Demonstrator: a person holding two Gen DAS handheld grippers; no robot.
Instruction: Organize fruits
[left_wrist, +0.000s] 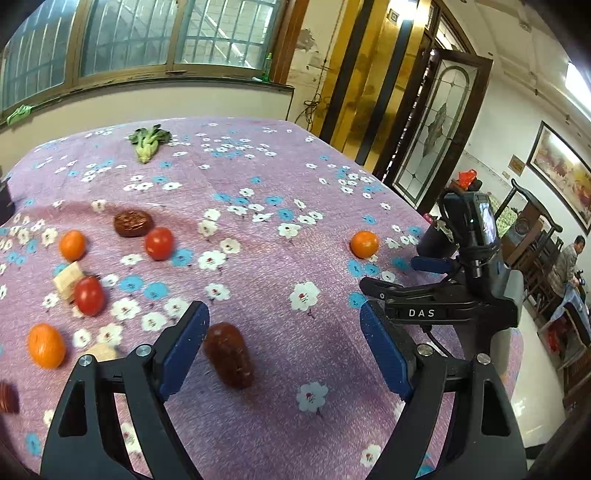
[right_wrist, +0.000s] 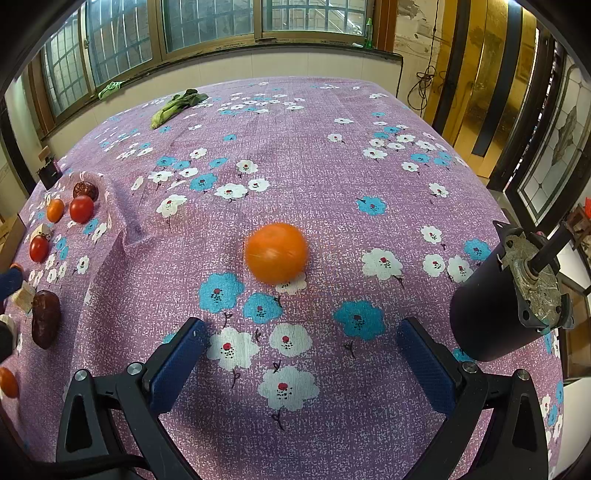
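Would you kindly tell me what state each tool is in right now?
Left tool: open, holding nothing; a dark red date lies on the cloth beside its left finger.
Right tool: open, holding nothing; an orange sits ahead of it.

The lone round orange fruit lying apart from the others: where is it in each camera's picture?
Left wrist view: lone round orange fruit, right of centre, beyond the open left gripper.
Right wrist view: centre, ahead of the open right gripper.
Shared landmark: leafy green vegetable at the table's far side.

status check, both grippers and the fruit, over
Left gripper open, red date between its fingers, not gripped. Right gripper open, empty, lone orange ahead on the cloth. Black cylinder right of it, path unobstructed.
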